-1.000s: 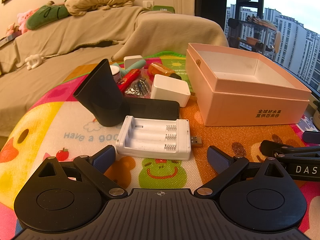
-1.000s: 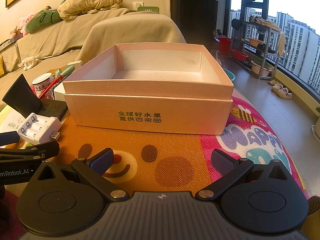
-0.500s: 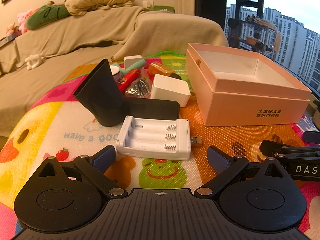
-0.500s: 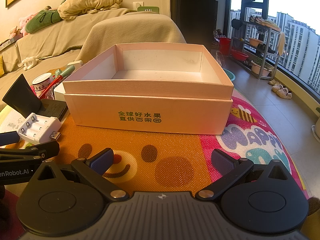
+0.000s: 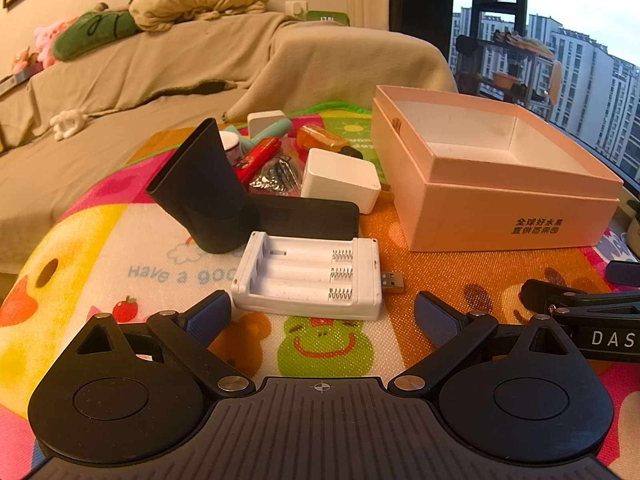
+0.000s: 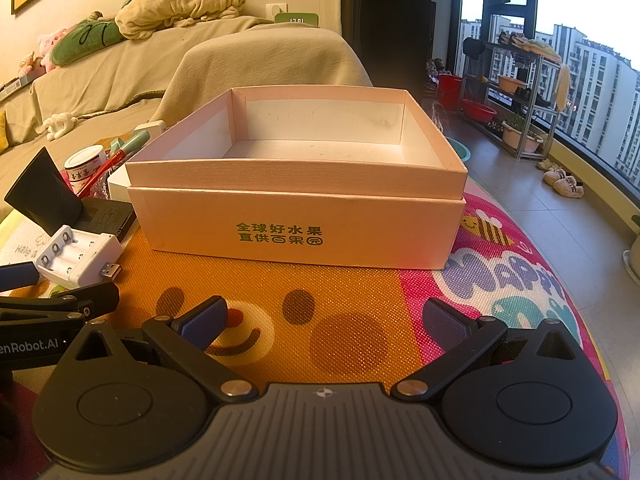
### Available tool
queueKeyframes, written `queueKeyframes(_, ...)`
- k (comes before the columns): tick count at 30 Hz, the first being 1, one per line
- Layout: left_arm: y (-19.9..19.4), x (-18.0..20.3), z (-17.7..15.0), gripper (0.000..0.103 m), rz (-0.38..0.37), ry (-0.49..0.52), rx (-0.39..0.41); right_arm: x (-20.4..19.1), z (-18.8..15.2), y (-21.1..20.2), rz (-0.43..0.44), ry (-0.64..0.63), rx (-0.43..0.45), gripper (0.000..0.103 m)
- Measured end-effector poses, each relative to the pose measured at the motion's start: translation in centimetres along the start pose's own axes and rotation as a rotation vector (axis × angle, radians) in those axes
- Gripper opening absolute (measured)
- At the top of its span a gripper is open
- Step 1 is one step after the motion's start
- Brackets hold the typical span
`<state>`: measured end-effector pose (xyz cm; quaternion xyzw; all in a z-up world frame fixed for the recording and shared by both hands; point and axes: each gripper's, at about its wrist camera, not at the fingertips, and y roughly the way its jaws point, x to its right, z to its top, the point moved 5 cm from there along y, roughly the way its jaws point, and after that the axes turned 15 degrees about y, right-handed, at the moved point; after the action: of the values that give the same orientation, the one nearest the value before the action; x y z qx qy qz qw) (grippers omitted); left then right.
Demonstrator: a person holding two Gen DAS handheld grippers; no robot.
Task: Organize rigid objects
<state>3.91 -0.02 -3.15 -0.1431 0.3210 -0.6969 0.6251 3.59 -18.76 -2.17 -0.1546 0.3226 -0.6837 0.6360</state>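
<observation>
My left gripper [image 5: 322, 314] is open, just short of a white battery charger [image 5: 310, 278] with a USB plug, lying on the colourful mat. Behind the charger stand a black nozzle [image 5: 202, 190], a flat black device [image 5: 310, 214], a white box [image 5: 340, 180] and a pile of small items [image 5: 276, 152]. A pink open box [image 5: 492, 200] sits to the right and shows nothing inside. My right gripper [image 6: 324, 318] is open over bare mat in front of that pink box [image 6: 298, 228]. The charger [image 6: 78, 256] appears at its left.
A sofa [image 5: 160, 72] draped in beige cloth lies behind the mat, with cushions and plush toys on it. To the right are the floor, a shelf rack [image 6: 516, 100] and a large window. The mat's orange patch [image 6: 280, 300] in front of the pink box is bare.
</observation>
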Motion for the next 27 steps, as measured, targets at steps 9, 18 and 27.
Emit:
queueKeyframes(9, 0.0, 0.2, 0.0, 0.101, 0.004, 0.006, -0.001, 0.1, 0.0, -0.1, -0.002, -0.003, 0.001, 0.103)
queueKeyframes(18, -0.7, -0.3, -0.1, 0.097, -0.038, -0.015, 0.012, 0.0, 0.1, 0.1, 0.009, 0.001, -0.01, 0.103)
queueKeyframes(27, -3.1, -7.1, 0.4, 0.096, 0.036, -0.369, 0.176, 0.1, 0.8, 0.4, 0.033, -0.053, -0.102, 0.103)
